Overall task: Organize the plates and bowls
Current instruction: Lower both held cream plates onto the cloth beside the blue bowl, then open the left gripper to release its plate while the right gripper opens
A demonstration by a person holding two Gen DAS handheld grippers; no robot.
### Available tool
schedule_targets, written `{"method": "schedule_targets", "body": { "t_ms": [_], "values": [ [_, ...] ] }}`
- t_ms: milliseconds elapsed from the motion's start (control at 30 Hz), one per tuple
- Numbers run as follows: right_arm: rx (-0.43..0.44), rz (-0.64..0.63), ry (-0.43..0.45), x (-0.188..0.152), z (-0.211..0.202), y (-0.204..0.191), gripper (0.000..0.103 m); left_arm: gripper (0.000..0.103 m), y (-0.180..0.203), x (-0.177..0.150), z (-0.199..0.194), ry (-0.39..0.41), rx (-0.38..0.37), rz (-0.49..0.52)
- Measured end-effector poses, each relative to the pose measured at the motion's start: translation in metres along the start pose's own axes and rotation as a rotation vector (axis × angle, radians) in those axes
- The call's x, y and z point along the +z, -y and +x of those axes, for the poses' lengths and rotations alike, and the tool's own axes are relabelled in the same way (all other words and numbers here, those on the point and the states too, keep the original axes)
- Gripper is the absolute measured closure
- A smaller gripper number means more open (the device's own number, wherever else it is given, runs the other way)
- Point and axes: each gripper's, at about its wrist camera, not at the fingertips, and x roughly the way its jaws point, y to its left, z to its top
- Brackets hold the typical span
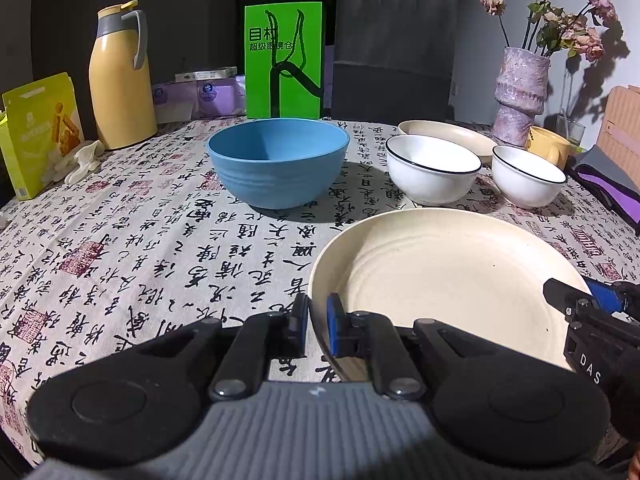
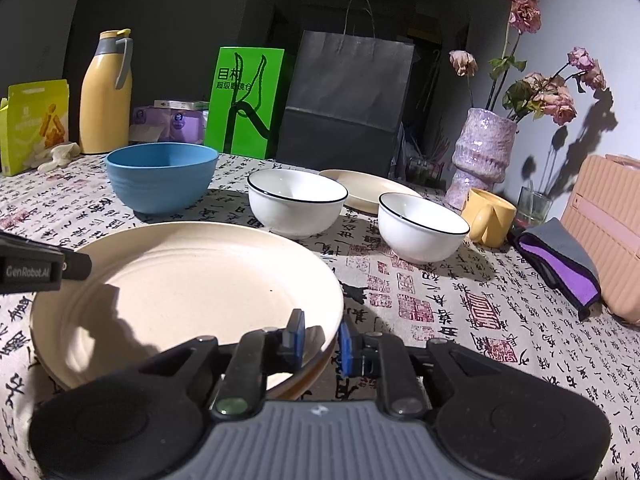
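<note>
A large cream plate (image 1: 440,272) (image 2: 180,280) lies near me on the calligraphy tablecloth. My left gripper (image 1: 316,320) is shut on its left rim, one pad inside and one outside; in the right wrist view the left gripper (image 2: 40,268) shows as a black finger at the plate's far-left edge. My right gripper (image 2: 320,340) (image 1: 580,296) is shut on the right rim. Behind stand a blue bowl (image 1: 276,160) (image 2: 160,176), two white bowls with dark rims (image 1: 432,168) (image 1: 528,176) (image 2: 296,200) (image 2: 422,224) and a second cream plate (image 1: 448,132) (image 2: 368,188).
Along the back stand a yellow thermos (image 1: 120,80), a green bag (image 1: 284,64), a black paper bag (image 2: 344,100) and a vase of dried roses (image 2: 480,152). A yellow mug (image 2: 486,216), a purple cloth (image 2: 560,264) and a pink case (image 2: 608,232) sit at the right.
</note>
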Motion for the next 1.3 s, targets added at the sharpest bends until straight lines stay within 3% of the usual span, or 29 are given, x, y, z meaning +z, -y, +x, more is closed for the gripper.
{"method": "schedule_targets", "body": {
  "t_ms": [500, 700, 767, 900, 967, 1033, 1167, 1233, 1300],
  "values": [
    [-0.005, 0.007, 0.017, -0.01, 0.006, 0.0, 0.085, 0.093, 0.008, -0.006, 0.0, 0.038, 0.027, 0.041],
    [0.02, 0.046, 0.017, -0.011, 0.006, 0.006, 0.083, 0.09, 0.003, -0.004, 0.0, 0.027, -0.002, 0.009],
    [0.052, 0.085, 0.011, -0.011, 0.006, 0.012, 0.081, 0.085, -0.001, -0.002, -0.001, 0.021, -0.021, -0.014],
    [0.098, 0.145, 0.008, -0.009, 0.002, 0.021, 0.076, 0.061, -0.009, 0.0, -0.006, 0.026, -0.041, -0.053],
    [0.12, 0.169, 0.014, -0.008, -0.002, 0.025, 0.067, 0.055, -0.014, 0.0, -0.01, 0.035, -0.051, -0.068],
    [0.143, 0.191, 0.025, -0.007, -0.007, 0.028, 0.05, 0.04, -0.019, 0.0, -0.015, 0.046, -0.063, -0.084],
    [0.173, 0.221, 0.041, -0.006, -0.017, 0.032, 0.035, 0.02, -0.026, -0.002, -0.028, 0.085, -0.087, -0.106],
    [0.184, 0.239, 0.048, -0.005, -0.021, 0.035, 0.019, 0.007, -0.029, -0.004, -0.036, 0.103, -0.106, -0.119],
    [0.204, 0.259, 0.049, -0.006, -0.025, 0.037, 0.011, 0.0, -0.032, -0.007, -0.044, 0.128, -0.118, -0.137]
  ]
}}
